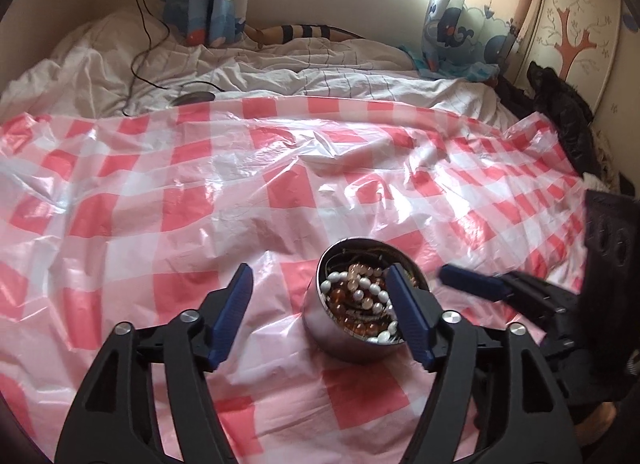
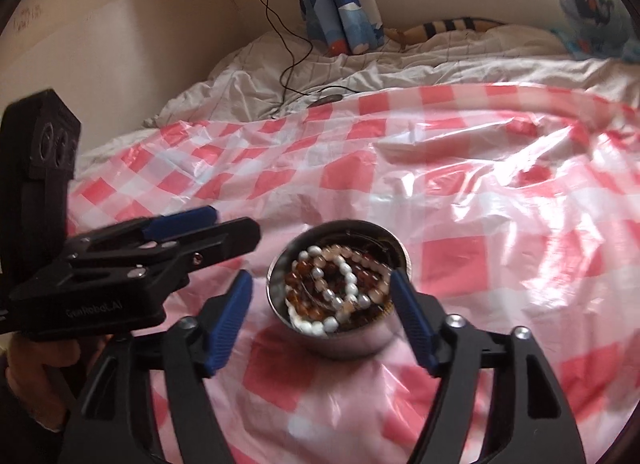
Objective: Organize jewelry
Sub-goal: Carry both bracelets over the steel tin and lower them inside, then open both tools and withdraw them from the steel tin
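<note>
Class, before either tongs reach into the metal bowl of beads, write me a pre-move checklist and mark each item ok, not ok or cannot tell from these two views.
1. Left tongs open wide enough to take a strand: ok, the blue pads stand well apart.
2. Right tongs open: ok, pads apart, nothing between them.
3. Metal bowl upright on the checked plastic sheet: ok.
4. White bead strand reachable on top: ok, it lies above the amber beads.
5. Strands free of tangles: cannot tell, they overlap in one heap.
6. Sheet flat under the bowl: not ok, it is wrinkled.
</note>
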